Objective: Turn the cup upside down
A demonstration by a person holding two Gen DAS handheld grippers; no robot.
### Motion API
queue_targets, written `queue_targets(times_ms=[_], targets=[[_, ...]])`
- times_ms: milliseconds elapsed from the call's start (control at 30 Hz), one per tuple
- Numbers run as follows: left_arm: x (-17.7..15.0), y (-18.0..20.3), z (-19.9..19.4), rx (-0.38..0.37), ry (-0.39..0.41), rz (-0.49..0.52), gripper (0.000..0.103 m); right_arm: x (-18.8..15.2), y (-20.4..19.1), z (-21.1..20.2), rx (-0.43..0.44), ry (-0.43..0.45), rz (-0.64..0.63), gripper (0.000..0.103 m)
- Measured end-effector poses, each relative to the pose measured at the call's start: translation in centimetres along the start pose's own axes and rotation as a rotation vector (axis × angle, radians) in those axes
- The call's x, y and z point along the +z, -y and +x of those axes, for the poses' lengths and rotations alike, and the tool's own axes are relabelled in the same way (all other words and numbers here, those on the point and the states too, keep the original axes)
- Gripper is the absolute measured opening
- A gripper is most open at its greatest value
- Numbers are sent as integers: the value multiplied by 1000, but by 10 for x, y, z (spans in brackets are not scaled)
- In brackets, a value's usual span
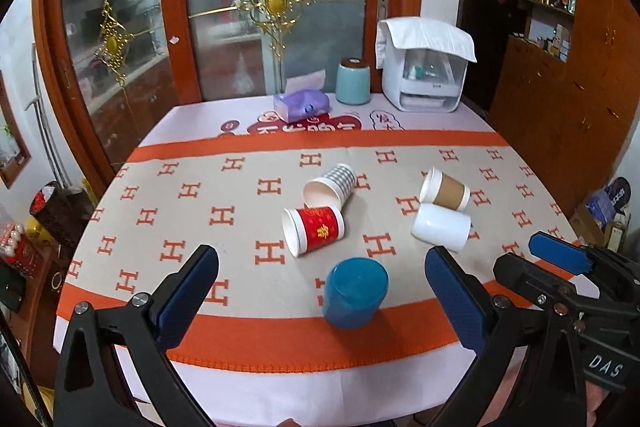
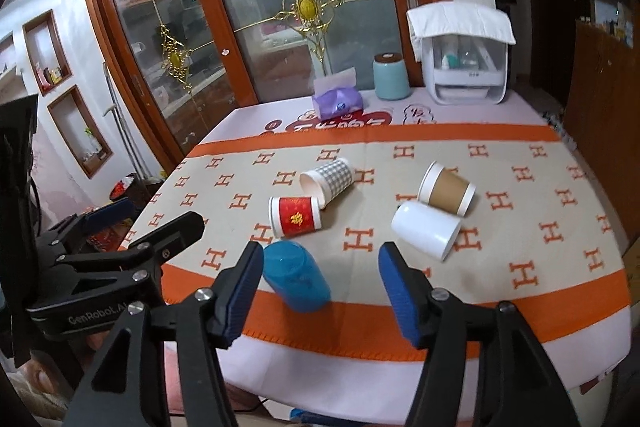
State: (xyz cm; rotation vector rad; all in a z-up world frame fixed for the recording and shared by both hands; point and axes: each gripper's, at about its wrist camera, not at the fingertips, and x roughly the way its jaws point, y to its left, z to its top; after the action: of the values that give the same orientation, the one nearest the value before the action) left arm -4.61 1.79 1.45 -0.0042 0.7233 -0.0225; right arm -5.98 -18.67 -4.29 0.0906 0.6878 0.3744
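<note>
Several cups lie on the patterned tablecloth [image 1: 240, 195]. A blue plastic cup [image 1: 355, 291] stands upside down near the front edge; it also shows in the right wrist view [image 2: 295, 275]. A red paper cup [image 1: 313, 229], a checked paper cup [image 1: 331, 184], a brown-sleeved cup [image 1: 445, 189] and a white cup [image 1: 441, 227] lie on their sides. My left gripper [image 1: 320, 287] is open, hovering above the front edge with the blue cup between its fingers' line. My right gripper [image 2: 320, 283] is open and empty beside it.
At the table's back stand a purple tissue pack [image 1: 301, 104], a teal canister [image 1: 353, 81] and a white appliance [image 1: 425, 67] under a cloth. A glass sliding door is behind. Wooden cabinets [image 1: 560, 99] stand right; clutter sits on the floor left.
</note>
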Motion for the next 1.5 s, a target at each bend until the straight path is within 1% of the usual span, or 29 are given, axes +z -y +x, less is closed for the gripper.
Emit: queue_targets(times_ms=[133,200,267,300,400,567,833,1500], targets=[[5,0,-1,18,-9,-10,102,9,-2,-6,-10,13,-5,61],[8,-1,-1,28,-15,-19,102,12,-3,-9,-12,25,-5,71],[9,-1,-2,34,-9,-22,102,16,-4,-12,-13,47,0,76],[10,-1,-2,40,-5,-24,102,18,-4,-13,-16,55,0,76],[13,0,-3,56,12,-31,102,22,-5,-12,-30,68,-2,77],[17,0,-2,69,25,-48,102,24,-2,-6,-25,54,13,77],[20,-1,11,64,-4,-64,102,27,5,4,-35,40,27,77],[17,-2,19,77,-21,-67,102,26,5,8,-54,46,22,77]])
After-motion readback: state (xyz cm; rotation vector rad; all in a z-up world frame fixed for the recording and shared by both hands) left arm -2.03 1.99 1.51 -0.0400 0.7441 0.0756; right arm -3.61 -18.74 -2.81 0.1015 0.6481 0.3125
